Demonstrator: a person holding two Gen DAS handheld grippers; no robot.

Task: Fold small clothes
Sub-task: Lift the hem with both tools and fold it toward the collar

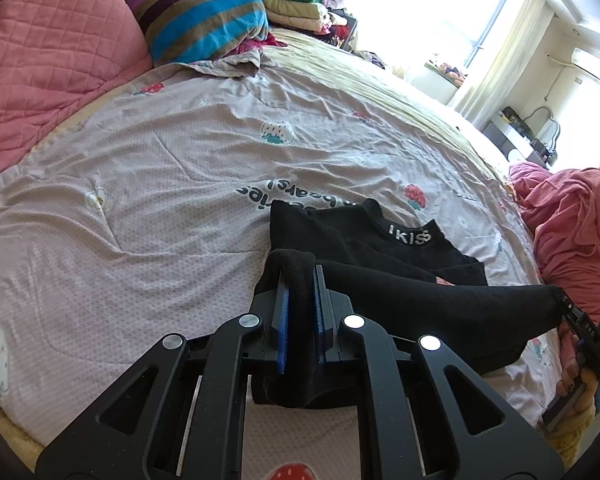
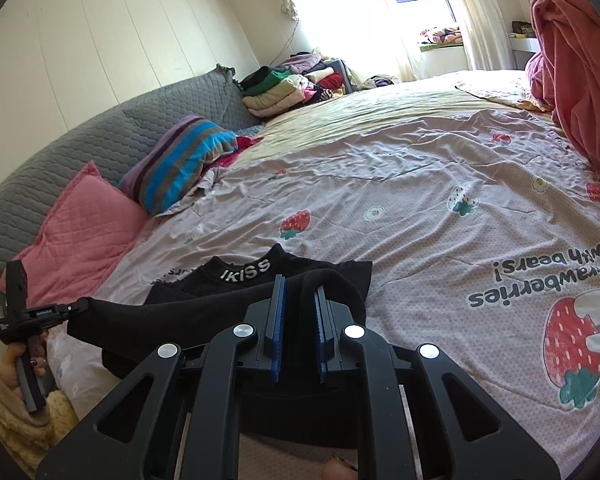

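A small black garment (image 1: 380, 252) with a white "IKISS" waistband lies on the strawberry-print bedsheet (image 1: 140, 184). My left gripper (image 1: 299, 276) is shut on one corner of its near edge, cloth bunched between the blue pads. My right gripper (image 2: 300, 292) is shut on the other corner, with black cloth draped over the right finger. The edge is stretched taut between the two and lifted off the bed. The garment (image 2: 228, 300) also shows in the right wrist view, and the left gripper (image 2: 80, 306) appears there at far left. The right gripper (image 1: 560, 300) appears at far right in the left wrist view.
A pink quilted pillow (image 1: 52, 52) and a striped pillow (image 1: 204, 16) lie at the bed's head. A stack of folded clothes (image 2: 284, 88) sits beyond them. A pink blanket heap (image 1: 572, 224) lies at the bed's right side. A grey headboard (image 2: 80, 152) runs along the wall.
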